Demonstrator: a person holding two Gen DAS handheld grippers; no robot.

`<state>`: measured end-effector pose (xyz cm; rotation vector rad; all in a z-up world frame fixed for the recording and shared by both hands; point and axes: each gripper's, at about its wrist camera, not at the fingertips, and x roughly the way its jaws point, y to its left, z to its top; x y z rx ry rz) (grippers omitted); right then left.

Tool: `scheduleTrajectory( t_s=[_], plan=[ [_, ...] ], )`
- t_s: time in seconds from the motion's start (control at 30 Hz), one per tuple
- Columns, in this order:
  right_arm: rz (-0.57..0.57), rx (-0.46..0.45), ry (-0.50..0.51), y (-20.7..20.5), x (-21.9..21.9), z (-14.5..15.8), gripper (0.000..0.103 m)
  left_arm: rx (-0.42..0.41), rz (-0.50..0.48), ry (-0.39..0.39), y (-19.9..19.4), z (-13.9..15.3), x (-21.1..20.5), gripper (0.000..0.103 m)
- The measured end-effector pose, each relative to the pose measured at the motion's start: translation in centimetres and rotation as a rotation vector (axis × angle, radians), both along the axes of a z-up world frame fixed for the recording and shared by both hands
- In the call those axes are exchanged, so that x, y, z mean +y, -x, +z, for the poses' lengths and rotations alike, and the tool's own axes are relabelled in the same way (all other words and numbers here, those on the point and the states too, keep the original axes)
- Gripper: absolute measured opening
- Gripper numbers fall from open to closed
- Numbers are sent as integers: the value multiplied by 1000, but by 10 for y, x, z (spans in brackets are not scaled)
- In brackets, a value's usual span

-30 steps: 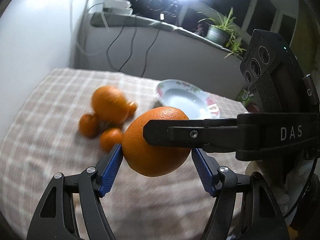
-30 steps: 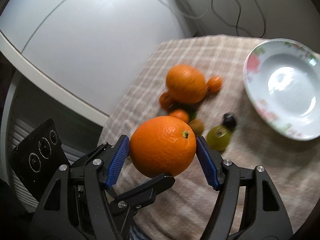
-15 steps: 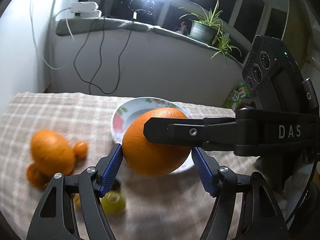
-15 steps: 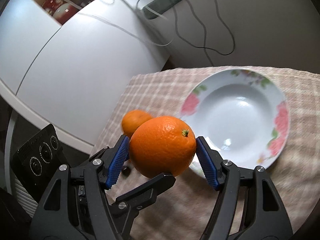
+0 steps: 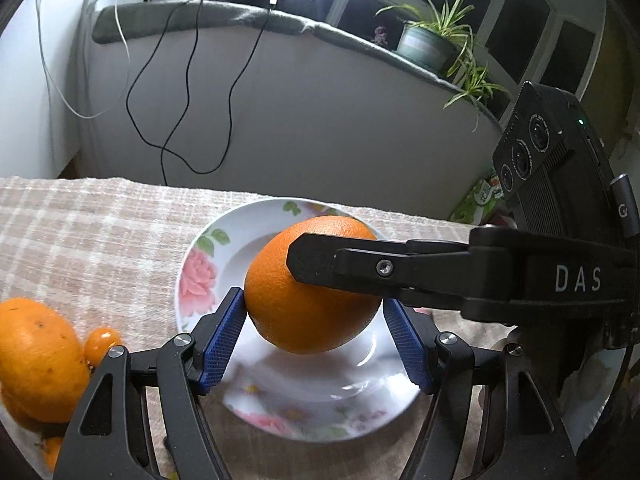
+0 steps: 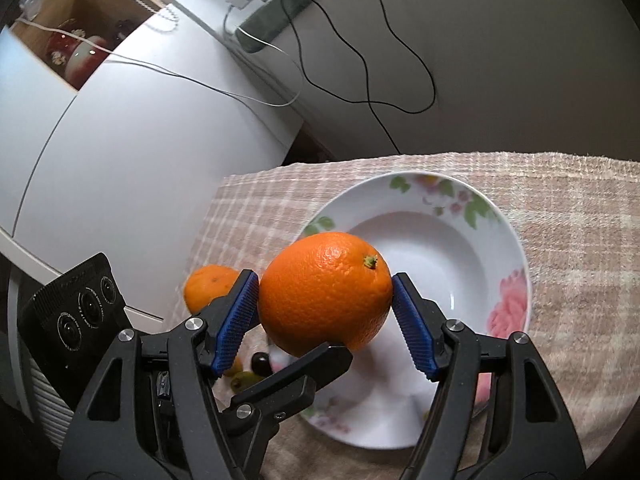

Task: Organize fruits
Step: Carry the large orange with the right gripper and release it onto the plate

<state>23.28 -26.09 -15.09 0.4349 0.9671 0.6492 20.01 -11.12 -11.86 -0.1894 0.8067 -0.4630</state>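
Both grippers grip one large orange [image 5: 312, 292] from crossing directions and hold it in the air above a white flowered plate [image 5: 208, 276]. My left gripper [image 5: 314, 332] has its blue pads on the orange's sides. My right gripper [image 6: 326, 316] is shut on the same orange [image 6: 324, 292], stem up; its black finger crosses the left wrist view. The plate [image 6: 452, 248] holds no fruit. Another big orange [image 5: 38, 356] and a small one [image 5: 102, 340] lie left of the plate.
A checked cloth [image 5: 92, 232] covers the table. Small green and dark fruits [image 6: 250, 376] lie by the plate's left rim. A white cabinet [image 6: 140, 140] stands left. A grey wall with hanging cables [image 5: 180, 120] and a potted plant [image 5: 428, 44] is behind.
Both grippers carried the orange to the right, away from the fruit pile, until it hangs over the plate. Their grip stayed the same.
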Motion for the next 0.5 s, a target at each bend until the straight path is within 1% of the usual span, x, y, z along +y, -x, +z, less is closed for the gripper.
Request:
scheduleTrajectory(
  t_s=[0.1, 0.23, 0.4, 0.5],
  plan=[
    [-4, 11, 12, -5, -1, -6, 71, 12, 1, -10, -4, -4, -4, 70],
    [-10, -13, 79, -8, 6, -5, 71, 9, -1, -35, -8, -6, -11, 70],
    [-19, -15, 92, -11, 5, -5, 71, 8, -5, -40, -11, -7, -12, 70],
    [-34, -43, 119, -10, 5, -1, 71, -5, -9, -61, -11, -6, -16, 70]
  ],
)
